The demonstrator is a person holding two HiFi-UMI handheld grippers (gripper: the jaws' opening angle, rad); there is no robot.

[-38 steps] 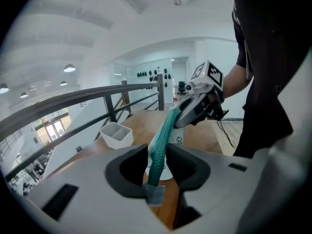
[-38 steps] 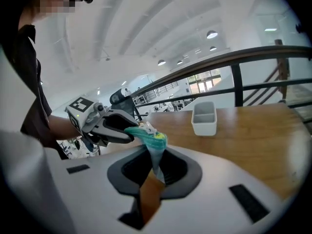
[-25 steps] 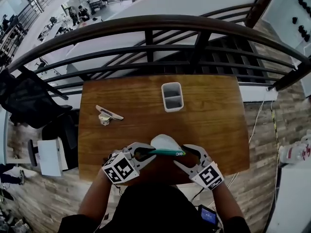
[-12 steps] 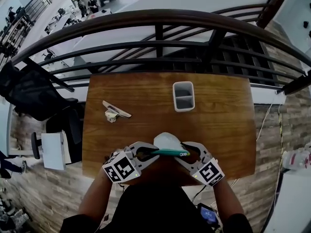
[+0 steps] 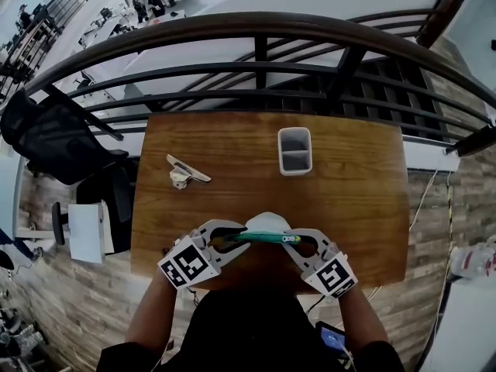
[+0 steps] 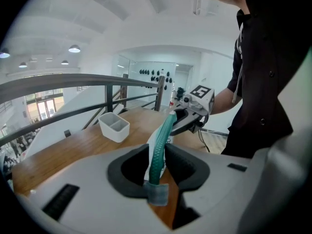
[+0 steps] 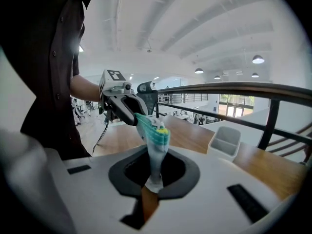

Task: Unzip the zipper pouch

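**Near edge.** The zipper pouch (image 5: 265, 224) is held clear of the table (image 5: 232, 153), strung level between both grippers, with its green zipper (image 5: 262, 238) towards the person.

- **Left gripper** (image 5: 230, 240): it has the zipper's left end between its tips. Its jaws have just been opening and stand narrow, but the pads appear to pinch the band.
- **Right gripper** (image 5: 295, 241): it is clamped tight on the white fabric at the pouch's right corner, just under the slider (image 7: 160, 127) with its yellow mark.

**Judgement.** Holding both ends keeps the zipper line taut and straight so the slider can run. The right clamp likely anchors the pouch while the left slackens to re-grip. The zipper reads as closed along its length, so unzipping has not yet begun.

**Farther, left.** A small tan object (image 5: 180, 175) lies well apart from the work and looks untouched.

**Farther, right of centre.** A white two-compartment tray (image 5: 294, 150) stands on the table.

**Beyond the far edge.** A dark railing (image 5: 256, 29) runs across.
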